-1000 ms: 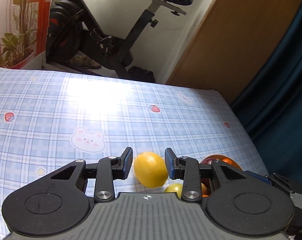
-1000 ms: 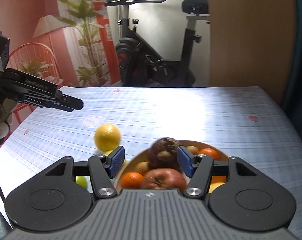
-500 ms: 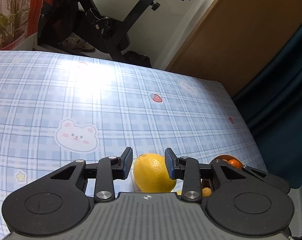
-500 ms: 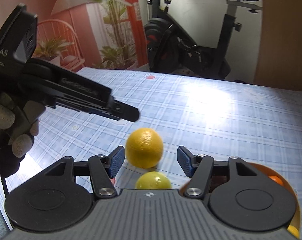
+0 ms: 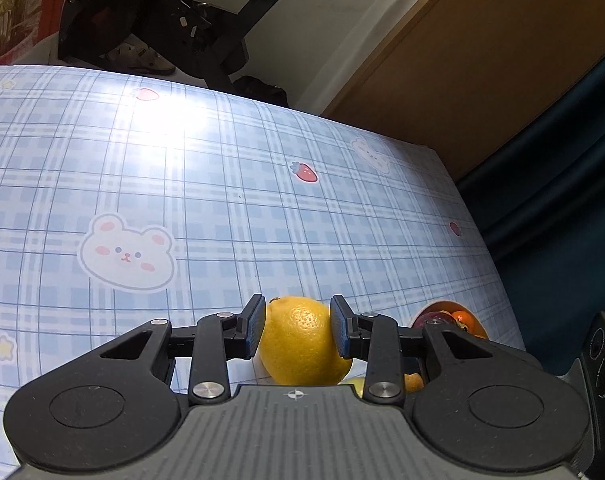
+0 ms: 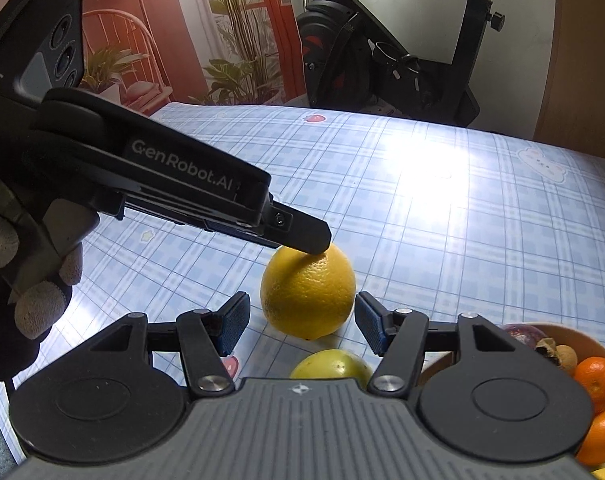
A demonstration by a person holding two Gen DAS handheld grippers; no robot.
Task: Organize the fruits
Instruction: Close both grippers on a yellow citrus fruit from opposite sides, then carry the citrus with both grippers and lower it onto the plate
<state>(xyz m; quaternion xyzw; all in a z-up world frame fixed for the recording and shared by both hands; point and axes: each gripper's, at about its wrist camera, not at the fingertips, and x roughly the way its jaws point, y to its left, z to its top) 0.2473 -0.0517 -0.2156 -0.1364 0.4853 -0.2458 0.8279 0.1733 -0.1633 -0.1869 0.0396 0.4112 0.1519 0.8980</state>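
A large yellow citrus fruit (image 5: 302, 340) sits on the blue plaid tablecloth (image 5: 222, 200). My left gripper (image 5: 297, 326) has its two pads against the fruit's sides, shut on it. In the right wrist view the same fruit (image 6: 308, 292) rests on the cloth with the left gripper's fingers (image 6: 302, 234) reaching over its top. My right gripper (image 6: 301, 322) is open and empty just in front of the fruit. A smaller yellow-green fruit (image 6: 330, 364) lies below it. An orange bowl (image 6: 574, 340) of mixed fruit stands at the right.
The bowl's rim (image 5: 448, 305) also shows at the right in the left wrist view, near the table's right edge. An exercise bike (image 6: 382, 64) stands beyond the far edge. A dark curtain (image 5: 562, 200) hangs to the right.
My left gripper has come down and closed its pads onto the yellow fruit. My right gripper has swung left from the bowl to face the fruit.
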